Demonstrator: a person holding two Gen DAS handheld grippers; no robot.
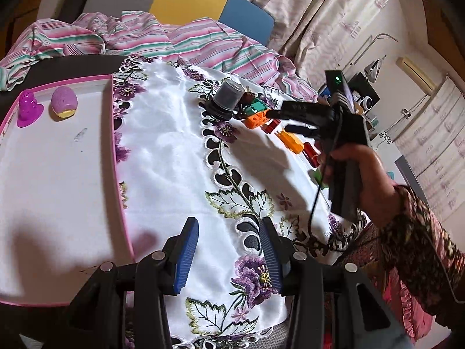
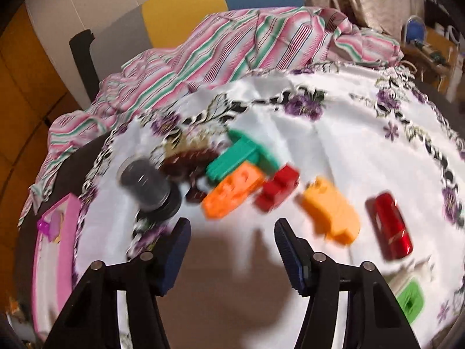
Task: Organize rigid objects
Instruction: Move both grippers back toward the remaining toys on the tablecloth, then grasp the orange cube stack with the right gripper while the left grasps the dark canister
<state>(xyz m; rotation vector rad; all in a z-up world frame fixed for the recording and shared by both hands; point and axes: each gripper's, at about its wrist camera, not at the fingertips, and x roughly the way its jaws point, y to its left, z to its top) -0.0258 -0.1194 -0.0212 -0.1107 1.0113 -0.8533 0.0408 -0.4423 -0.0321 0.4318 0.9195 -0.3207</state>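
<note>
Right tongs (image 2: 232, 250), spread and empty, face the orange block (image 2: 232, 192) at frame centre for pickup; left tongs (image 1: 229, 258) spread, idle.

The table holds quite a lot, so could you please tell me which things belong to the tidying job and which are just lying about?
Job:
pink tray
purple toy
egg
grey cup
orange block
green block
red block
red car

Lying about:
striped cloth
tablecloth
curtain

Warm indoor light, right view motion-blurred
</note>
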